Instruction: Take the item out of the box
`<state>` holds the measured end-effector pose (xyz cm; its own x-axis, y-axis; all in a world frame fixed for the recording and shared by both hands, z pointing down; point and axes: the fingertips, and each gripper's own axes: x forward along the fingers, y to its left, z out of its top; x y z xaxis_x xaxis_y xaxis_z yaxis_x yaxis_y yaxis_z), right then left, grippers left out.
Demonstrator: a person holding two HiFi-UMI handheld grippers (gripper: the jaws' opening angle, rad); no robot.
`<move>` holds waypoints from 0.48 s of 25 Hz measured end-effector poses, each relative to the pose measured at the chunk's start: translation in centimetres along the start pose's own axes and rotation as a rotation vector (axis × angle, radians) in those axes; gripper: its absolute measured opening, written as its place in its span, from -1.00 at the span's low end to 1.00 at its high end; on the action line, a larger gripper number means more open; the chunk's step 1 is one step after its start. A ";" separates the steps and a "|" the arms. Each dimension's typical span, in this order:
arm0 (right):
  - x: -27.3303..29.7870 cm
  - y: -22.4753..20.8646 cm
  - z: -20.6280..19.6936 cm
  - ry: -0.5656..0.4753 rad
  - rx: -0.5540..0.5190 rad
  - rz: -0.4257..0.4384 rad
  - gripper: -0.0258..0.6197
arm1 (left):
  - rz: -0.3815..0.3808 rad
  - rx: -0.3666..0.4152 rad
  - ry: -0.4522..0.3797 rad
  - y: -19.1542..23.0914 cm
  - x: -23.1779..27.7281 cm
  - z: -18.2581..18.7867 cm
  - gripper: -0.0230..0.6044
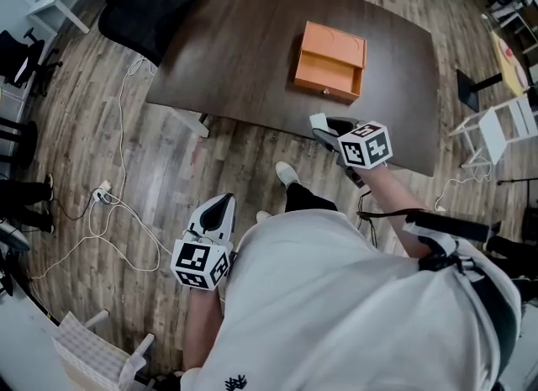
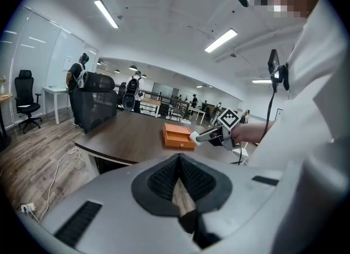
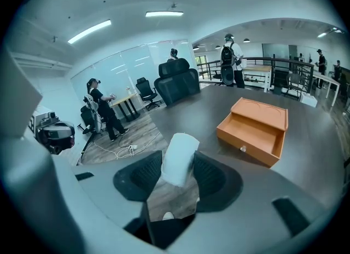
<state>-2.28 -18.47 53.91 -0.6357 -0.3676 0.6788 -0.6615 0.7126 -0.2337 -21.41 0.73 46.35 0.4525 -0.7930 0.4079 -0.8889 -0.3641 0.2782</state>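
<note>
From where I stand, the white item is already clear of the orange box. It sits clamped between the pads of the right tool, whose jaws are spread fairly wide around it. Its long axis runs forward along the jaws, so its far end pokes out past their tips. What the item is I can't tell, beyond a pale, blocky shape. The right tool hangs just over the near edge of the dark tabletop. The box lies farther in on that tabletop, ahead of the tool and apart from it, with its drawer pulled out toward the person and looking empty. In the right gripper view the box sits ahead and off to the right of the item. I'd judge any set-down has bare wood straight under and in front of the tool, with no need to reach back over the box. The left tool hangs low at the person's side above the floor, jaws closed together on nothing, well away from the box.
</note>
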 end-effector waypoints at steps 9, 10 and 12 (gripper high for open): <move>-1.5 4.2 -1.3 -0.017 -0.021 0.046 -0.36 | -0.011 0.000 -0.006 -0.7 -1.1 -1.3 -0.89; -1.6 4.5 -1.4 -0.017 -0.023 0.049 -0.36 | -0.012 0.000 -0.008 -0.9 -1.2 -1.3 -0.89; -1.9 5.1 -1.6 -0.019 -0.025 0.054 -0.36 | -0.015 0.000 -0.010 -1.2 -1.5 -1.5 -0.89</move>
<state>-3.82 -13.21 52.52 -0.6777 -0.3396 0.6522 -0.6164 0.7460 -0.2520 -20.92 3.05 46.68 0.4649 -0.7921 0.3954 -0.8820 -0.3756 0.2845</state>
